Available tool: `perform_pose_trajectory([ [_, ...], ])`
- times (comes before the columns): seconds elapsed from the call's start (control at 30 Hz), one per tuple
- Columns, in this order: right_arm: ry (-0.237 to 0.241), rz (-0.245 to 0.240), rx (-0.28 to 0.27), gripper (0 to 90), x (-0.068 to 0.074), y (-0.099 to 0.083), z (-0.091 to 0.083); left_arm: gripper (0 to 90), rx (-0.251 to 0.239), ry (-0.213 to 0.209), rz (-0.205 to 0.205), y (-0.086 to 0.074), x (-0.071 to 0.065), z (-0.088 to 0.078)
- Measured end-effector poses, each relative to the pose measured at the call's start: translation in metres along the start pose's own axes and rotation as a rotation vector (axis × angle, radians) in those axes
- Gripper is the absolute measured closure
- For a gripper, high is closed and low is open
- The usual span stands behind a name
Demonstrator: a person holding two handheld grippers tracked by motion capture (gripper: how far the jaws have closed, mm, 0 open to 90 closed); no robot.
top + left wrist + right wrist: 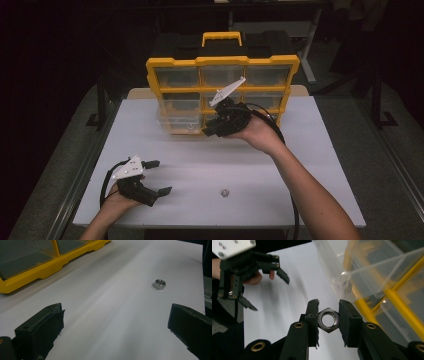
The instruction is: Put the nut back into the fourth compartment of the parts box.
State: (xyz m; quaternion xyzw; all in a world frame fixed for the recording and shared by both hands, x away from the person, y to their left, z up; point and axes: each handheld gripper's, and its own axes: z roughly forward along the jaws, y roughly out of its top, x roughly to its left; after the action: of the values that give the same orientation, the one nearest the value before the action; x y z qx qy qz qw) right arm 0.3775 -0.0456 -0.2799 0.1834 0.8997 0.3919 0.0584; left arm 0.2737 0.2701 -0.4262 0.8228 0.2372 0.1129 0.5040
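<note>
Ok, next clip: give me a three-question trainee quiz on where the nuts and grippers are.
1. True or false: the right gripper is shut on a hex nut.
2. Multiple choice: the loose nut on the table lies A) inside a drawer, B) on the bare tabletop, C) between the left gripper's jaws.
3. Fill in: the left gripper has its jaws ____.

Key: 1 true. 2 B. 3 open; it rests near the table's front edge, apart from the yellow organizer.

Blk jaws, brass rivets, grey plate (pixel 227 91)
</note>
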Motion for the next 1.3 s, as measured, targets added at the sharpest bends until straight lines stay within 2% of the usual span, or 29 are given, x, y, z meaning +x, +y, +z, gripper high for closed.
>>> perform_pose_trajectory([
  [0.27,-0.012,0.008,-0.018,69.1,-0.007,0.021,-0.009,0.4,0.002,0.001,0.002,0.000,0.000,0.000],
  [0.3,-0.012,0.021,-0.018,69.1,-0.007,0.023,-0.010,0.4,0.003,0.000,0.004,0.000,0.000,0.000],
  [0.63,-0.029,0.005,-0.029,69.1,-0.013,0.046,-0.008,0.4,0.012,-0.001,0.012,0.000,0.000,-0.001],
  [0.8,-0.020,0.042,-0.030,69.0,-0.015,0.056,-0.002,0.4,0.011,-0.002,0.011,0.001,0.000,-0.001],
  [0.83,-0.023,0.009,-0.037,69.0,-0.019,0.056,0.001,0.4,0.010,-0.002,0.011,0.000,0.000,-0.001],
  [0.87,-0.015,0.041,-0.034,69.0,-0.017,0.058,0.002,0.4,0.011,-0.001,0.011,0.000,0.000,-0.001],
  [1.0,-0.020,0.015,-0.030,68.8,-0.023,0.061,0.012,0.4,0.009,-0.001,0.008,0.000,0.000,-0.002],
  [1.3,-0.013,0.023,0.002,68.4,-0.026,0.065,0.026,0.4,-0.002,-0.003,-0.006,0.000,-0.002,-0.001],
])
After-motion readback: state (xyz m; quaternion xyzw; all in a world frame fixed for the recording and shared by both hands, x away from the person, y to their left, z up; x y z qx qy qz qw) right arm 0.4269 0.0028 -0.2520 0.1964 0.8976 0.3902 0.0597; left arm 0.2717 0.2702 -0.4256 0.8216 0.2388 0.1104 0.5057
